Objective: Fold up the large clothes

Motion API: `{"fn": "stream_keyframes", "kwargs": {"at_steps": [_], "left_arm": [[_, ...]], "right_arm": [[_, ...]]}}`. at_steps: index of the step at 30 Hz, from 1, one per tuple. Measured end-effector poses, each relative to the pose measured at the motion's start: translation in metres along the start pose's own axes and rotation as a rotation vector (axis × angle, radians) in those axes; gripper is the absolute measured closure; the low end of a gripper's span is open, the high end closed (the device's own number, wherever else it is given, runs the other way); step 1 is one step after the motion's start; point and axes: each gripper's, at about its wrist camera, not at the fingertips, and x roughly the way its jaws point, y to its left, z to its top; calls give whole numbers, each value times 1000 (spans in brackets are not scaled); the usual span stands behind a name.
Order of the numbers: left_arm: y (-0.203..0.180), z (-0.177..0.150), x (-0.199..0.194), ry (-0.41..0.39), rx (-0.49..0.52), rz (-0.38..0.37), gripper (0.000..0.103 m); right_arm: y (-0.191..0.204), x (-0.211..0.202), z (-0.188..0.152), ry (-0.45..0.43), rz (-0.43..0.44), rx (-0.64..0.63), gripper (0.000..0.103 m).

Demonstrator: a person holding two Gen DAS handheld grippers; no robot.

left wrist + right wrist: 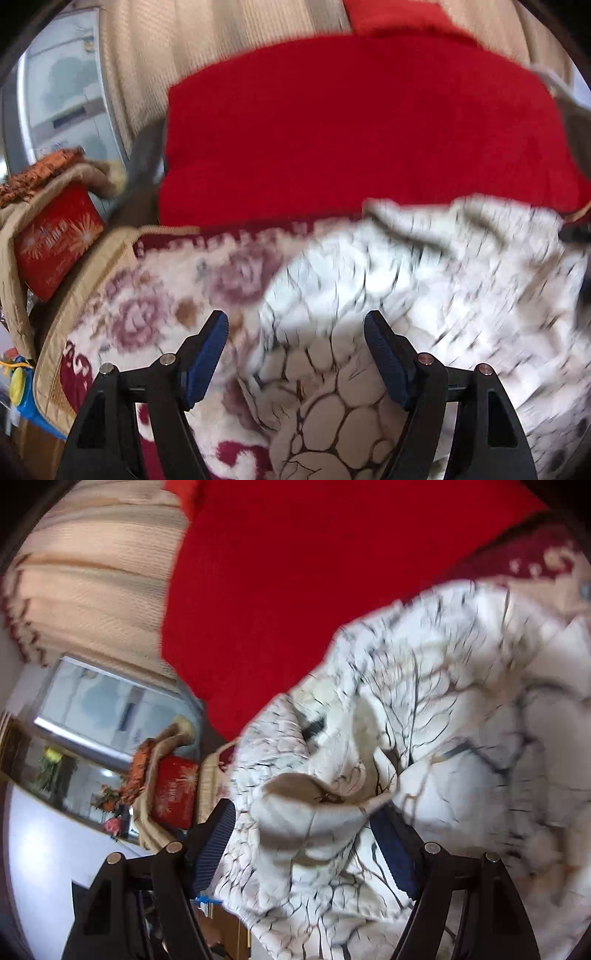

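A large white garment with a dark crackle print [424, 266] lies crumpled on a floral bed cover [155, 295]; the picture is blurred by motion. My left gripper [295, 321] hovers over the garment's near edge, open, its blue pads [207, 354] wide apart and clear of the cloth. In the right wrist view the same garment [461, 701] is bunched up, with a rolled fold [314, 812] lying between the fingers of my right gripper [304, 810]. That gripper stands open, and the cloth drapes over the tip of its right pad [391, 853].
A folded red blanket [351, 129] [295, 572] sits just beyond the garment, against a beige curtain [221, 37]. Left of the bed are a red gift box [55, 236] [173, 790], a tan bag, a window [62, 92] and clutter.
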Motion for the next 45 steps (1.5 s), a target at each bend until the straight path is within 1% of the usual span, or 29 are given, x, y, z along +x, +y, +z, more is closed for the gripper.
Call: {"fn": "stream_keyframes", "kwargs": {"at_steps": [1, 2, 4, 5, 6, 8, 11, 13, 14, 15, 17, 19, 20, 21, 23, 24, 25, 26, 28, 29, 31, 34, 35, 37, 39, 40, 41, 43, 45], "left_arm": [[-5, -4, 10, 46, 21, -19, 27], [-11, -7, 17, 85, 40, -24, 26], [-19, -12, 23, 125, 62, -16, 27], [-21, -12, 20, 114, 69, -22, 27], [-20, -11, 14, 96, 74, -29, 27], [-19, -5, -2, 41, 53, -97, 27], [-19, 2, -30, -43, 18, -200, 27], [-28, 4, -40, -82, 42, -224, 27], [-37, 3, -38, -73, 67, -219, 26], [-45, 3, -31, -46, 92, -213, 26], [-62, 0, -12, 33, 141, -197, 26], [-78, -9, 10, 151, 190, -177, 26], [-80, -13, 17, 176, 196, -180, 26], [-81, -14, 18, 178, 193, -185, 26], [-77, -12, 14, 164, 177, -200, 26], [-74, -11, 11, 154, 160, -212, 26], [-71, -10, 11, 150, 149, -216, 26], [-70, -10, 10, 144, 143, -215, 26], [-68, -8, 5, 115, 139, -214, 26], [-69, -7, 0, 98, 142, -215, 26], [-72, -5, -10, 47, 152, -220, 26], [-79, -2, -19, -15, 156, -234, 23], [-81, -1, -18, -18, 161, -236, 15], [-90, -3, -12, 5, 189, -214, 7], [-102, -12, 4, 84, 235, -187, 7], [-106, -17, 11, 121, 250, -187, 7], [-110, -22, 17, 143, 266, -178, 6], [-113, -26, 16, 106, 274, -152, 2], [-114, -27, 17, 95, 272, -132, 0]], "right_arm": [[-1, 7, -1, -6, -36, 11, 25], [0, 13, -2, -16, -68, 9, 31], [5, 20, -4, -33, -125, -26, 71], [7, 22, -7, -30, -143, -51, 80], [9, 21, -10, -44, -157, -67, 84], [18, 9, -17, -92, -146, -113, 90], [45, -36, -20, -249, -140, -238, 92], [59, -74, -23, -357, -142, -305, 92], [61, -89, -23, -386, -144, -320, 92], [58, -99, -21, -372, -141, -321, 92], [41, -96, -13, -237, -131, -293, 88], [6, -78, -9, -110, -172, -178, 87], [-13, -67, -10, -53, -210, -125, 86], [-33, -58, -12, -3, -244, -80, 86], [-53, -62, -14, 0, -165, -9, 85], [-55, -67, -13, -1, -152, 5, 81], [-52, -75, -12, -14, -151, -2, 79], [-45, -90, -10, -68, -172, -45, 73], [-36, -117, -12, -194, -252, -115, 49], [-35, -129, -14, -259, -273, -130, 30], [-28, -156, -23, -405, -244, -174, 30], [-6, -157, -31, -402, -183, -306, 30], [3, -151, -39, -388, -167, -361, 30], [16, -130, -44, -339, -166, -417, 32], [21, -108, -50, -276, -223, -446, 41], [17, -96, -51, -222, -260, -442, 45], [9, -76, -51, -127, -310, -415, 46], [-12, -47, -50, 9, -354, -367, 46], [-10, -44, -54, -13, -358, -398, 41]]}}
